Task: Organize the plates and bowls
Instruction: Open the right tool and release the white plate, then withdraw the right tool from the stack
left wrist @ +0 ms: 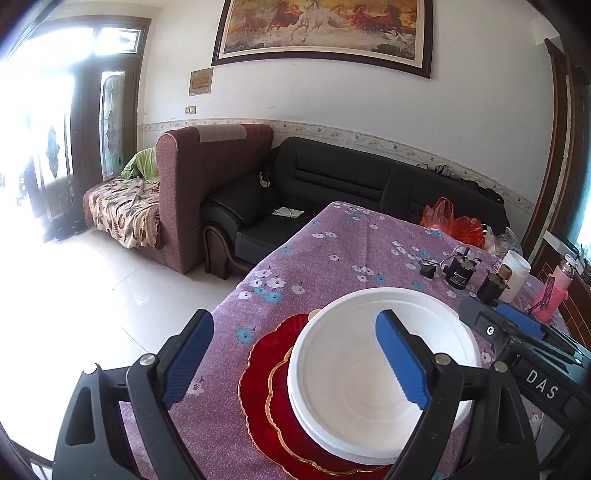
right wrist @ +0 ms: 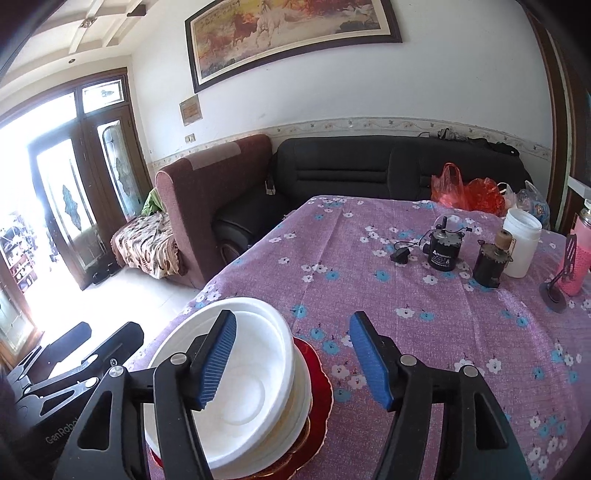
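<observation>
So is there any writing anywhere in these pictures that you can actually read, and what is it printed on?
"DAS": white letters on the black body of the right gripper, seen from the left wrist.
"GenRobo", cut off by a finger: on the black body of the left gripper, seen from the right wrist.
Label on the black motor: white print, too small to read.
Brown plaque on the wall: too blurred to read.
Painting: no readable text.

2 close wrist views, shared bowls (left wrist: 369, 373)
</observation>
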### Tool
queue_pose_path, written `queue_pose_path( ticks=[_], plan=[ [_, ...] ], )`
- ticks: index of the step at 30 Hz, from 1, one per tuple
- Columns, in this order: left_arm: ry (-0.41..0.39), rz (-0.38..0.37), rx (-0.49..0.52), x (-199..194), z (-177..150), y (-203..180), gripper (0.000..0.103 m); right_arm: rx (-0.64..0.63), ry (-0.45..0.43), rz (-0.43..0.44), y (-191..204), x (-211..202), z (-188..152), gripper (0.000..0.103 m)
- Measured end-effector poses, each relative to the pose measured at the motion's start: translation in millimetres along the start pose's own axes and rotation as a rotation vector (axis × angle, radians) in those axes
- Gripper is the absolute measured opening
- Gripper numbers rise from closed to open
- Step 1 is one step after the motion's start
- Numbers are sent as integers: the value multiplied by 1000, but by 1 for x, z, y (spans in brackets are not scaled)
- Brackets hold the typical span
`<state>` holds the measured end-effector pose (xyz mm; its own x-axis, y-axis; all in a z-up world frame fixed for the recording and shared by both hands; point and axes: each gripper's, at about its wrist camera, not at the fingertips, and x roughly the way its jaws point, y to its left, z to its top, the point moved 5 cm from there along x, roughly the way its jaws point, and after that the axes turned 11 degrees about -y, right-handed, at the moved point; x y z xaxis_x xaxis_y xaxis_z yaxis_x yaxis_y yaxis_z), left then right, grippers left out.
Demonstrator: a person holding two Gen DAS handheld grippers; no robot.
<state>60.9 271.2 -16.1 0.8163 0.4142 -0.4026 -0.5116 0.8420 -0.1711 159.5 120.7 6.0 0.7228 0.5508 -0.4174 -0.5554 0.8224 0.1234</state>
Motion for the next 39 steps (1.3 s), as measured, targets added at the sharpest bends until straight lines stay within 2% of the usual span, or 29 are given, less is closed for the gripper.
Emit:
queue_pose_path(
  ticks=[14, 27, 33, 39],
  plan=[
    [-34, -10, 70, -40, -5, -37, 91, 51, 6, -26, -37, -50, -21, 71],
    [-50, -18, 160, -63, -18, -85, 99, 68, 32, -71, -79, -88, -52, 74],
    [-44, -44, 214, -70, -31, -115, 99, 27, 42, -89, -90, -103, -68, 77],
    [-31, -79, 268, -74, -44, -148, 99, 49, 50, -119, -120, -117, -79, 78]
  ],
)
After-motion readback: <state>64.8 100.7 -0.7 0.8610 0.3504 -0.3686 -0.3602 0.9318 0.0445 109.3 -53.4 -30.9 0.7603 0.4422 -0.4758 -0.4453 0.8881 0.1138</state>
